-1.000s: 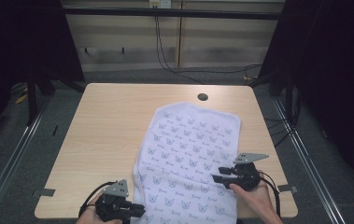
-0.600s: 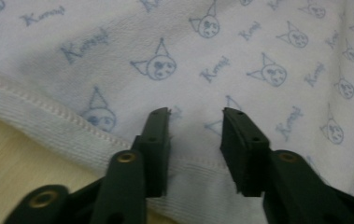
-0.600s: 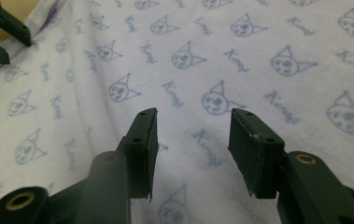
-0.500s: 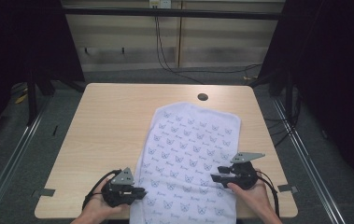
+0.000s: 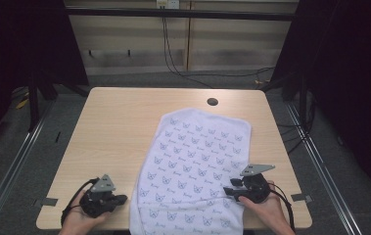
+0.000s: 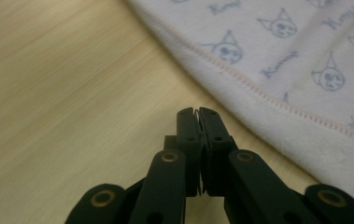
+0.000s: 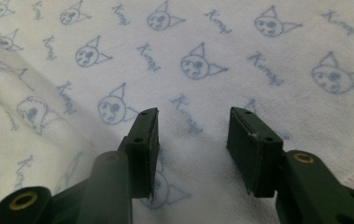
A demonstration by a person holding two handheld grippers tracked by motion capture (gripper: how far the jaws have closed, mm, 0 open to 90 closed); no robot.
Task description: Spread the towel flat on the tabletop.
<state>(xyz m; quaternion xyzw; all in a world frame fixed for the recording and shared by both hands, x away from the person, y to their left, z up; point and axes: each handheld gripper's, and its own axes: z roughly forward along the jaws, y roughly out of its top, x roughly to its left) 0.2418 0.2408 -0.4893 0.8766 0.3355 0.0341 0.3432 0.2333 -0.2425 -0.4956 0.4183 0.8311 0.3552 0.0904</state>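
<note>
Since the earlier frame the left tongs (image 5: 120, 199) have slid away from the towel's (image 5: 200, 161) left hem toward the worktop's (image 5: 119, 127) near left corner, and their jaws have just been closing with nothing between them. They are now pressed together over bare wood, the hem just beside their tips in the left gripper view. The white towel, printed with blue cat faces, lies spread from the worktop's middle to its near edge, where it hangs over. The right tongs (image 5: 228, 191) rest on the towel near its right hem, jaws spread, cloth beneath them but not pinched. Both hands come in from the near edge, each gripper lying low and pointing inward toward the towel.
</note>
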